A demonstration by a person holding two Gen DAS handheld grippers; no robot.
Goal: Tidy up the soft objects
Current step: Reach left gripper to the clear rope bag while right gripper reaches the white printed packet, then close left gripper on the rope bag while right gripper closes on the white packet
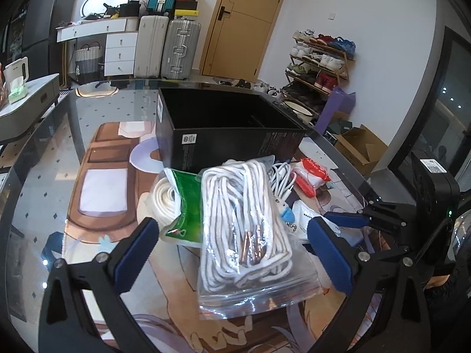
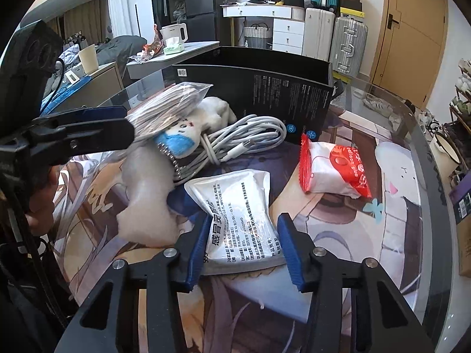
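A clear zip bag of white rope (image 1: 245, 229) lies on the glass table between the wide-open fingers of my left gripper (image 1: 232, 235). Behind it stand a black open box (image 1: 229, 135), a green-and-white pouch (image 1: 185, 206) and a coil of white cord (image 1: 163, 200). My right gripper (image 2: 241, 244) has its blue fingers on both sides of a white medicine packet (image 2: 235, 211), squeezing its near end. A red-and-white packet (image 2: 332, 167), a white cable bundle (image 2: 244, 141) and a small plush toy (image 2: 182, 138) lie beyond it.
The black box also shows in the right wrist view (image 2: 265, 88), behind the pile. The round glass table's edge (image 2: 424, 153) curves at right. The left gripper's arm (image 2: 73, 135) reaches in from the left. A shoe rack (image 1: 321, 64) and suitcases (image 1: 167, 50) stand beyond the table.
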